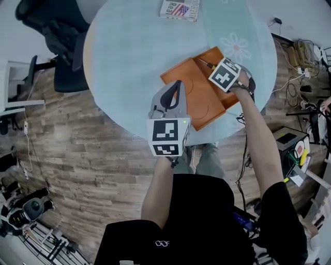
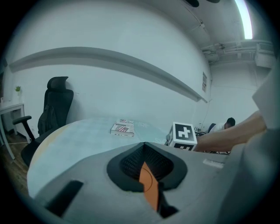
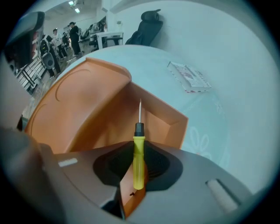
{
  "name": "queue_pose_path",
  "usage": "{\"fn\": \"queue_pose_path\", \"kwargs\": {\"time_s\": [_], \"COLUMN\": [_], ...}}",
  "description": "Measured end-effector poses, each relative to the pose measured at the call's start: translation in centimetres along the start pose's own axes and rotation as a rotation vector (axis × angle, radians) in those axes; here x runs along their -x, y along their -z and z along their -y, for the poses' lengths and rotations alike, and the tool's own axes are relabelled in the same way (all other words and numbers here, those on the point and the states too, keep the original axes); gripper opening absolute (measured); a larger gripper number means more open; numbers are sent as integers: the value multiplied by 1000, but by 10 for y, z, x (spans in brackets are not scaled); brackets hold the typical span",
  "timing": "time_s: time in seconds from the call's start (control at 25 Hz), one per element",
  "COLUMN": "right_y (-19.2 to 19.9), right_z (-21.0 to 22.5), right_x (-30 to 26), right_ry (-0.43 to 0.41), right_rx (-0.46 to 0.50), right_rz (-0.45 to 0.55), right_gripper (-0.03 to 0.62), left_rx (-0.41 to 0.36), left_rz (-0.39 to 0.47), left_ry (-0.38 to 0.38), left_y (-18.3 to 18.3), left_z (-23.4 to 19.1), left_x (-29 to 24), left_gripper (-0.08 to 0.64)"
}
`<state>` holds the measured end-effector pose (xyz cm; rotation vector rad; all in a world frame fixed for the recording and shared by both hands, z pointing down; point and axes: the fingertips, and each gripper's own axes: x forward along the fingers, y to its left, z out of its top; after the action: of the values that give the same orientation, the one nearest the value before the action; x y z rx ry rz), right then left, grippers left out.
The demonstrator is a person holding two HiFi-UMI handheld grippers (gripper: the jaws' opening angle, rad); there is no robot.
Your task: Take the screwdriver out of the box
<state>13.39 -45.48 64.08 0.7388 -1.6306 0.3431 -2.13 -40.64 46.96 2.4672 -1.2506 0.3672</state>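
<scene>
An orange box (image 1: 182, 82) lies open on the round pale table (image 1: 129, 62). In the right gripper view its tray (image 3: 154, 114) is ahead and the raised lid (image 3: 78, 100) is to the left. My right gripper (image 3: 139, 145) points steeply down into the tray and is shut on the yellow handle of the screwdriver (image 3: 138, 162). The thin metal shaft sticks out ahead of the jaws. From the head view the screwdriver (image 1: 206, 64) shows beside the right gripper (image 1: 216, 71). My left gripper (image 1: 177, 85) is shut on the edge of the orange lid (image 2: 149, 183).
A printed booklet (image 1: 179, 9) lies at the table's far side. A black office chair (image 1: 57, 41) stands left of the table. Cables and equipment (image 1: 302, 57) crowd the wooden floor to the right. The person's legs are at the near table edge.
</scene>
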Motion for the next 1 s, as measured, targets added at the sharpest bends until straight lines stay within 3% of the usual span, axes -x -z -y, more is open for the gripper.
{"fn": "queue_pose_path", "kwargs": {"time_s": [0.16,0.36,0.64,0.8,1.0], "right_y": [-10,-27,5,21,32], "right_z": [6,23,32,30,24], "right_x": [52,158,284,338,362], "right_ry": [84,163,291,374,416], "right_rx": [-150,-416,-645,-684,-667], "right_rz": [220,652,1060,1194,1229], "right_gripper": [86,87,89,89,89], "left_rx": [-17,-53,-131,-167,-212], "left_rz": [26,59,163,228,299], "left_ry": [31,97,207,260,309], "left_y": [-15,-37,-86,-117,-151], "left_z": [4,32,92,121,151], "left_x": [1,-7,-14,-10,-6], "left_gripper": [3,3,3,3,3]}}
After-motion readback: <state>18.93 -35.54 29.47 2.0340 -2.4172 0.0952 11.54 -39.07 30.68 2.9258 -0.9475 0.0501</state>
